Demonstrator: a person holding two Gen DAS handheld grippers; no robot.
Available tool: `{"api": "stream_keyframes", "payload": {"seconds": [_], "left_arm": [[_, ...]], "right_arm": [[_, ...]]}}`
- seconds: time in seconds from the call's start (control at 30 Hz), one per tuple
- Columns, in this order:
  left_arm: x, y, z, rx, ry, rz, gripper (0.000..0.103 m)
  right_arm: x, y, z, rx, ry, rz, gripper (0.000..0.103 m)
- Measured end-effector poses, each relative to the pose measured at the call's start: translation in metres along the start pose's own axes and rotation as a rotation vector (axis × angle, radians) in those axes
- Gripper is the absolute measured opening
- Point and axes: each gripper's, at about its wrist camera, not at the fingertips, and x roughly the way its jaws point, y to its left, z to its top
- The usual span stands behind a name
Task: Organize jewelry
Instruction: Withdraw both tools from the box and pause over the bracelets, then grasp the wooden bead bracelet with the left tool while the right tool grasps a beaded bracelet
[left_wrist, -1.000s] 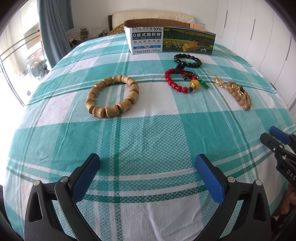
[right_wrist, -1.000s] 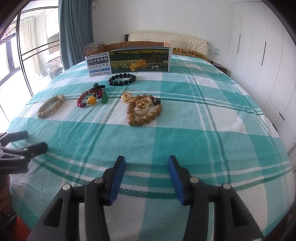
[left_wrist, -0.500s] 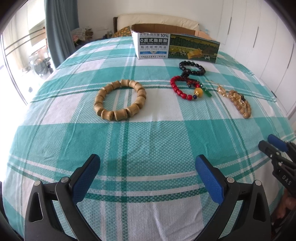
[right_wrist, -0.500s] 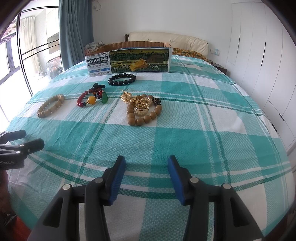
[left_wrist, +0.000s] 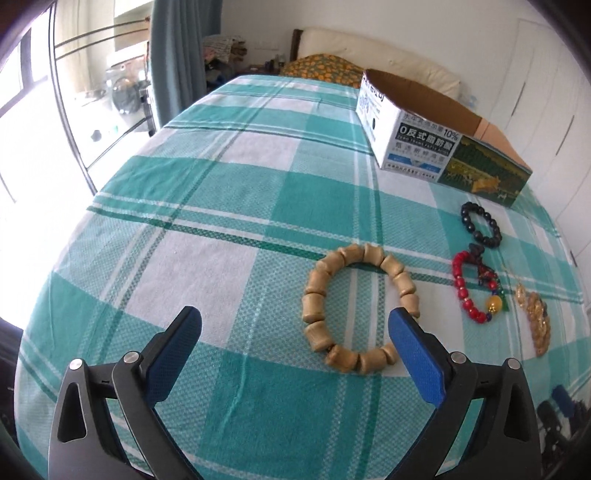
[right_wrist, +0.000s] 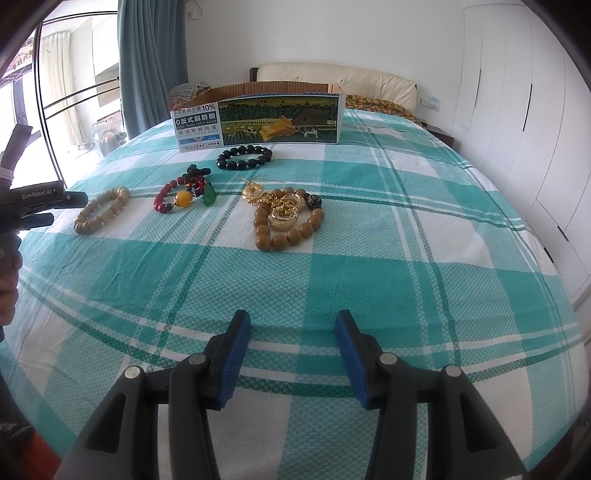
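From the left wrist view, the left tool (left_wrist: 293, 325) hangs low over the bed (left_wrist: 229, 206) with its jaws spread wide and nothing between them. The wooden barrel-bead bracelet (left_wrist: 356, 308) lies flat just ahead, nearer the right-hand pad, which overlaps its near right edge in the picture. The risk, as I judge it: the tool sits off-centre, so closing here could catch only one side of the ring, or pinch the checked bedspread along with it. Being elastic-strung beads, it could roll or spring away. Further right of the tool lie the red bead bracelet (left_wrist: 476, 291), the black bead bracelet (left_wrist: 480, 223) and a gold trinket pile (left_wrist: 535, 317); the open cardboard box (left_wrist: 436, 129) stands far ahead to the right. Compared with a second ago, this tool has swung left and moved in, so the wooden bracelet is now close at hand rather than well ahead.

From the right wrist view, the right tool (right_wrist: 293, 356) waits at a moderate opening, empty, well short of the round brown bead bracelet (right_wrist: 288, 221) tangled with gold pieces. That tangle could drag extra pieces if lifted. The left tool (right_wrist: 44, 206) appears at far left, beside the wooden bracelet (right_wrist: 101, 210); before, it sat lower and nearer. The right tool itself has not shifted.
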Motion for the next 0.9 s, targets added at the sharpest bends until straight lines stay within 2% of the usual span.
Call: {"api": "stream_keyframes", "payload": {"seconds": [0.13, 0.2, 0.33, 0.43, 0.63, 0.77, 0.83, 0.9], "left_arm": [[0.016, 0.0, -0.004, 0.024, 0.037, 0.034, 0.101], [0.016, -0.001, -0.005, 0.048, 0.026, 0.063, 0.101], [0.018, -0.003, -0.005, 0.06, 0.027, 0.065, 0.102], [0.017, -0.003, -0.005, 0.058, 0.023, 0.068, 0.103], [0.018, -0.003, -0.005, 0.054, 0.02, 0.07, 0.103], [0.018, -0.003, -0.005, 0.054, 0.02, 0.071, 0.103], [0.018, -0.003, -0.005, 0.054, 0.02, 0.071, 0.103], [0.018, -0.003, -0.005, 0.054, 0.02, 0.071, 0.103]], "right_arm": [[0.002, -0.001, 0.005, 0.003, 0.037, 0.011, 0.049], [0.003, -0.003, 0.01, 0.024, 0.07, 0.026, 0.049], [0.005, -0.005, 0.025, 0.072, 0.09, 0.09, 0.05], [0.007, 0.008, 0.045, 0.044, 0.073, 0.122, 0.05], [0.038, 0.06, 0.104, -0.039, 0.07, 0.29, 0.046], [0.075, 0.09, 0.138, -0.072, 0.072, 0.298, 0.042], [0.091, 0.1, 0.149, -0.09, 0.081, 0.289, 0.034], [0.106, 0.111, 0.155, -0.135, 0.098, 0.263, 0.034]]}}
